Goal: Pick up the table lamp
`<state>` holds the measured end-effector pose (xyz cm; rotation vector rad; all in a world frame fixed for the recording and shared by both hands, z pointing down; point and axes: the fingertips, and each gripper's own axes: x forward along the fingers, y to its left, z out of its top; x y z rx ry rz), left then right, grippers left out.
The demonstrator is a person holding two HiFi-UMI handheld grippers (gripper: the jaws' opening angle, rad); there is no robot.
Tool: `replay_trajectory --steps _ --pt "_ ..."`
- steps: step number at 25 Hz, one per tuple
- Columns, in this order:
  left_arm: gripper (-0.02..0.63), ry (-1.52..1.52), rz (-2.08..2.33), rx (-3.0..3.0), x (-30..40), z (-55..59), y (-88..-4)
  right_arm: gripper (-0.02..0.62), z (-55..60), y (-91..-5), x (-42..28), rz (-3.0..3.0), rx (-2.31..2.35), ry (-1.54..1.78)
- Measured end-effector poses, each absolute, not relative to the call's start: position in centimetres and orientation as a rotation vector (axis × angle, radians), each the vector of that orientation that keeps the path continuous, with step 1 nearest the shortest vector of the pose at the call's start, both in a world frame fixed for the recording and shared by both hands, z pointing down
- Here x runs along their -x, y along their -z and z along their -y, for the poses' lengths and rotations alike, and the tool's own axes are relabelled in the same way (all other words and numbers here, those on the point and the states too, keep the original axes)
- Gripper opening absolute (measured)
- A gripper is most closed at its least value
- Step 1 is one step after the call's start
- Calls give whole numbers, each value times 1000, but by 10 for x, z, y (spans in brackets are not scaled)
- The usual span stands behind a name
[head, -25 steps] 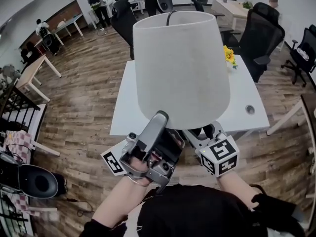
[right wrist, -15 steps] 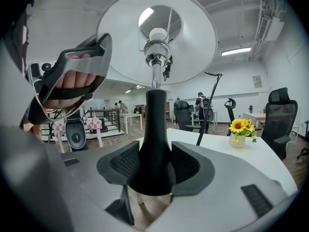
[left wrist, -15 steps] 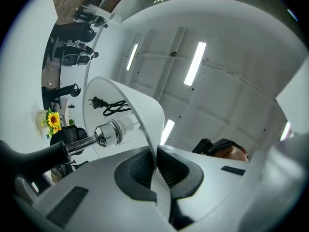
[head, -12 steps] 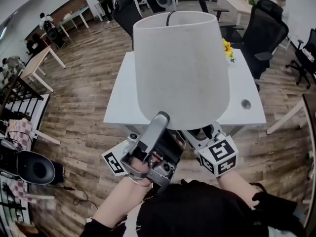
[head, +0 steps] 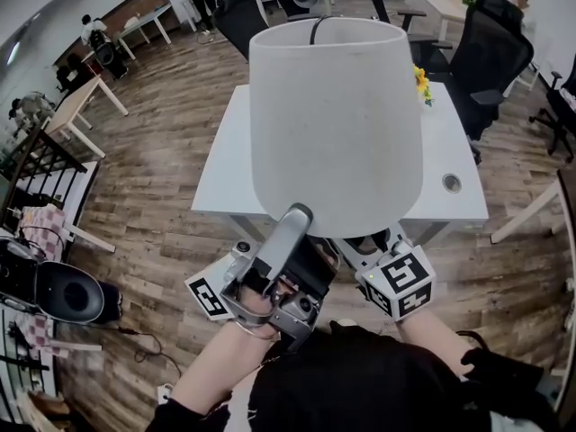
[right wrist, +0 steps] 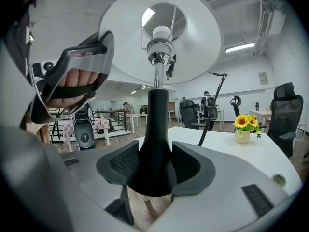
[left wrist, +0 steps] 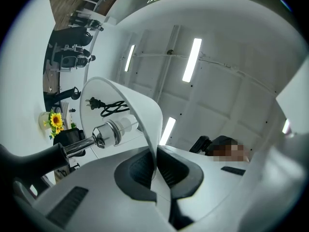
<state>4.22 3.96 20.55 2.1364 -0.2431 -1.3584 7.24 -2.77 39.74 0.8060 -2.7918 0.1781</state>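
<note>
Table lamp [head: 335, 124] over white table [head: 225, 169]; left gripper [head: 298, 216], right gripper [head: 376, 241] beneath it.

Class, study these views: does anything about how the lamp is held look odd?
Yes. The left gripper is clamped on the thin bottom rim of the lampshade, which looks a flimsy place to hold the raised table lamp.

White rectangular bench [head: 454, 142] stands on the wood-plank floor [head: 153, 178], centre of the head view, its middle hidden from that camera. A small pot of yellow sunflowers [head: 420, 86] sits at its far edge, upper right of frame. A round cable grommet [head: 452, 183] is set in the top near the right front corner.
</note>
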Motion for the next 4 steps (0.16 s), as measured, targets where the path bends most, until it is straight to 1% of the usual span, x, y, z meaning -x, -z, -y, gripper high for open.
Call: replay_trajectory --steps 4 --pt "12 1381 249 -2128 -41 -43 -207 222 25 -400 -73 2792 -786 -169"
